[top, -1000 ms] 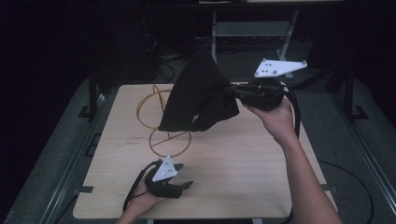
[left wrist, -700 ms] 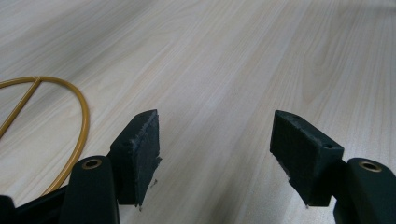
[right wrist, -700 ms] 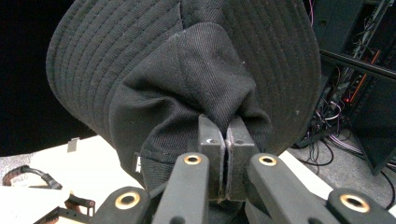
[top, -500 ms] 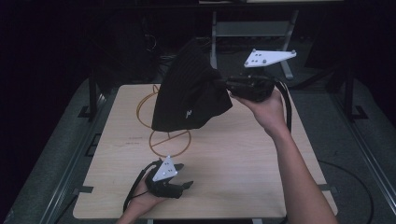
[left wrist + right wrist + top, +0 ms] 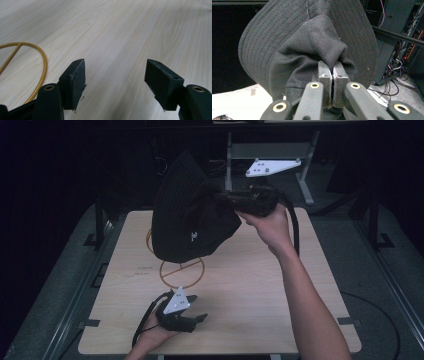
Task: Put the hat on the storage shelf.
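Note:
A black bucket hat (image 5: 192, 217) hangs in the air over the far part of the wooden table (image 5: 260, 290). My right gripper (image 5: 222, 202) is shut on a pinch of its crown, and in the right gripper view the fabric (image 5: 322, 45) bunches just beyond the closed pads (image 5: 325, 75). Below the hat, a thin yellow wire stand (image 5: 181, 270) of rings lies on the table. My left gripper (image 5: 199, 321) rests near the front edge, held by a hand, open with nothing between its pads (image 5: 77, 80). An arc of the yellow ring (image 5: 42, 65) lies to its left.
Dark metal frame rails (image 5: 97, 227) run along the table's sides. A grey metal stand (image 5: 270, 152) rises behind the far edge. Cables and equipment racks (image 5: 402, 50) fill the dark background.
My right gripper has carried the hat up and to the left, away from the table's right side. The left gripper has stayed where it was.

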`<state>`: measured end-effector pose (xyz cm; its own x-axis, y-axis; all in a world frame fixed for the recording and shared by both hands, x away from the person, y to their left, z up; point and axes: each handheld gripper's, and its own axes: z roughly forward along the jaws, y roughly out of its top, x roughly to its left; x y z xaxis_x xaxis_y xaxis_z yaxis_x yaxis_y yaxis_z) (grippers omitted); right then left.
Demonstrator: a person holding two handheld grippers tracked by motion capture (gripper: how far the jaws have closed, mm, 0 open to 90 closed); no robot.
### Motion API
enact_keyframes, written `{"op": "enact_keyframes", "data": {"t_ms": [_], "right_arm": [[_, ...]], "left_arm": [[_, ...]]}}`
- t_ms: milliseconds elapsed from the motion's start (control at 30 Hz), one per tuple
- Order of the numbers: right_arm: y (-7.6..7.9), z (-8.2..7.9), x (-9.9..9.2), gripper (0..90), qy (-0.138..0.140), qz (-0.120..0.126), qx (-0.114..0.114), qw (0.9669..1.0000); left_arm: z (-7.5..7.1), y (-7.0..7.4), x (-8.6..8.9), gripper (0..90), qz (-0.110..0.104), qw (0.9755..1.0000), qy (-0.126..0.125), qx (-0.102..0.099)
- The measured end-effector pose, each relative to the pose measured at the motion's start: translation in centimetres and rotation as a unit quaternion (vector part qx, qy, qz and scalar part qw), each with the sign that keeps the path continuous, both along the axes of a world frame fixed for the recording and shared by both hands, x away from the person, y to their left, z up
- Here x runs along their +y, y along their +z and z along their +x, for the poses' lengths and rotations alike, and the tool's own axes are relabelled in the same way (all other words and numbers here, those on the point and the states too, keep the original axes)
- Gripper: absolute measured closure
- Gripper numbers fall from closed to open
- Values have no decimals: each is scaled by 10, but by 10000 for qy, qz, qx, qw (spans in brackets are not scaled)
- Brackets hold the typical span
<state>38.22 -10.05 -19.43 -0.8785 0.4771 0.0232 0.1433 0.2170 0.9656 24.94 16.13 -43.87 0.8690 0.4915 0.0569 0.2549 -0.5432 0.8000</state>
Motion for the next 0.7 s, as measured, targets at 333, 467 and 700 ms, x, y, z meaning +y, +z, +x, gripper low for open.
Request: {"op": "enact_keyframes", "data": {"t_ms": [333, 467, 700], "right_arm": [[0, 13, 18, 877, 46, 41, 97, 9999], [0, 16, 24, 877, 63, 21, 122, 9999], [4, 21, 35, 877, 42, -43, 144, 9999]], "left_arm": [[1, 1, 0, 325, 110, 9999, -53, -71], [1, 0, -1, 324, 68, 10000, -37, -57], [1, -1, -2, 325, 59, 10000, -61, -45]]}}
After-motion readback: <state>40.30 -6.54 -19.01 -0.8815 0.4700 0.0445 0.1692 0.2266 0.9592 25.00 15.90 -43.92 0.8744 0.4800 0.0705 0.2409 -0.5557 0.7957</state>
